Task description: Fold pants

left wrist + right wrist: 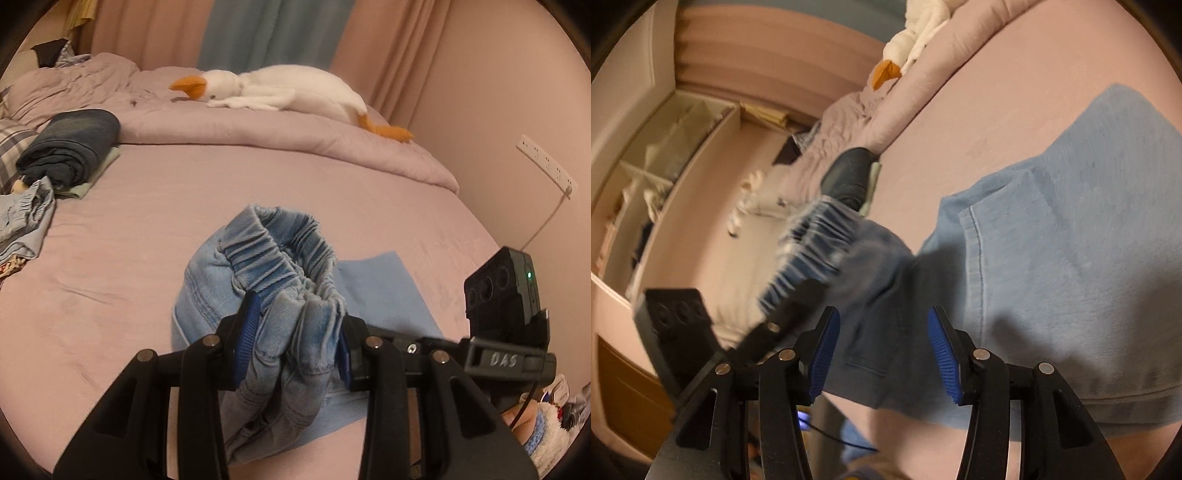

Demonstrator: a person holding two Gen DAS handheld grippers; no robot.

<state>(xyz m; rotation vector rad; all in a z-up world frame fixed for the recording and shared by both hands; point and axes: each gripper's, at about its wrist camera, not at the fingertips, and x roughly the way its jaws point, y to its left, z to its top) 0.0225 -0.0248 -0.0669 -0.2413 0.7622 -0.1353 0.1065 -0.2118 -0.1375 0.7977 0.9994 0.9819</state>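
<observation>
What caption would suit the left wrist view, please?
Left gripper clamps the light blue pants by their elastic waistband above the bed.

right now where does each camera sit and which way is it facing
Left wrist: rides the left gripper, facing across the bed toward the plush goose; its fingers clamp the pants waistband.
Right wrist: rides the right gripper, tilted, looking down at the pants; jaws open, empty.
Shared: pants, goose, folded jeans.

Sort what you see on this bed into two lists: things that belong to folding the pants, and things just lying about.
Part of the job:
light blue pants
left gripper, shut on the waistband
right gripper, open over the pants

Just lying about:
goose plush
rolled dark jeans
crumpled clothes
</observation>
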